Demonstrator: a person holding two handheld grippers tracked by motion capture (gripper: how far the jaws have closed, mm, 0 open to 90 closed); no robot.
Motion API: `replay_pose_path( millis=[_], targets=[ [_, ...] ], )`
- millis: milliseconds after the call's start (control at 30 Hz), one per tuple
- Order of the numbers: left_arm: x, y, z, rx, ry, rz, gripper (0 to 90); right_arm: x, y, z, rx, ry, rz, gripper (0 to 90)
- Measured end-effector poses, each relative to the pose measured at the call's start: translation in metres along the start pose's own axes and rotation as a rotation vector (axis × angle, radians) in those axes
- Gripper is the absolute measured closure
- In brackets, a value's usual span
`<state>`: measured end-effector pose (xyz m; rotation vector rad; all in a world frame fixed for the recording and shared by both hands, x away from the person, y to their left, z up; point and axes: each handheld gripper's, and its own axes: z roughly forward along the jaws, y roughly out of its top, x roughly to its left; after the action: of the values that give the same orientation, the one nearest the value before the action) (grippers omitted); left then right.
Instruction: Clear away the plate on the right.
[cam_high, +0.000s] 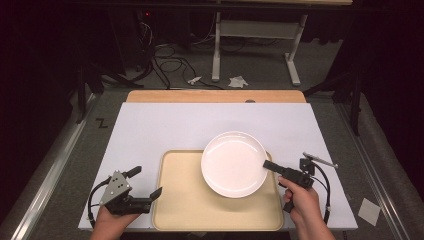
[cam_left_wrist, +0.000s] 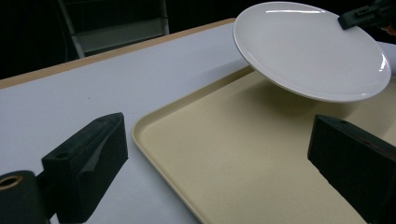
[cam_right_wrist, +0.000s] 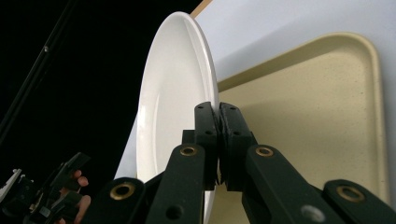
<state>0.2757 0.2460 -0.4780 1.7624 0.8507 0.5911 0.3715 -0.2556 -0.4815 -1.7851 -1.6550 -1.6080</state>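
A white round plate (cam_high: 232, 162) hangs over the upper right part of a beige tray (cam_high: 185, 200). My right gripper (cam_high: 266, 164) is shut on the plate's right rim; in the right gripper view the jaws pinch the plate (cam_right_wrist: 173, 93) edge at the right gripper (cam_right_wrist: 218, 112), above the tray (cam_right_wrist: 317, 116). My left gripper (cam_high: 149, 184) is open at the tray's left edge, holding nothing. In the left gripper view its jaws stand wide apart over the tray (cam_left_wrist: 243, 158), with the plate (cam_left_wrist: 308, 49) raised and tilted ahead.
The tray lies on a white mat (cam_high: 165, 130) over a wooden table (cam_high: 215, 96). A metal rod (cam_high: 320, 160) sticks out by my right hand. Cables and a white table frame (cam_high: 255, 45) are on the floor beyond.
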Motion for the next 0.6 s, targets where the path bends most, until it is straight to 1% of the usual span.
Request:
replay_pose_path(
  millis=[233, 433, 467, 500, 567, 600],
  targets=[
    [0.000, 0.000, 0.001, 0.001, -0.001, 0.001, 5.7, 0.005, -0.004, 0.006, 0.030, 0.002, -0.016, 89.0],
    [0.000, 0.000, 0.000, 0.001, 0.001, 0.000, 5.7, 0.009, -0.008, 0.014, 0.053, -0.011, -0.039, 88.9],
    [-0.002, 0.000, 0.002, -0.021, 0.000, -0.027, 5.7, 0.009, -0.009, 0.015, 0.062, -0.012, -0.042, 88.9],
    [-0.003, 0.000, 0.002, -0.028, 0.000, -0.036, 5.7, 0.010, -0.009, 0.016, 0.062, -0.011, -0.046, 88.9],
    [-0.003, 0.000, 0.002, -0.031, 0.000, -0.039, 5.7, 0.012, -0.011, 0.019, 0.070, -0.007, -0.050, 88.9],
    [0.000, 0.000, 0.000, 0.001, 0.001, 0.000, 5.7, 0.013, -0.012, 0.019, 0.077, -0.007, -0.054, 88.9]
  ],
)
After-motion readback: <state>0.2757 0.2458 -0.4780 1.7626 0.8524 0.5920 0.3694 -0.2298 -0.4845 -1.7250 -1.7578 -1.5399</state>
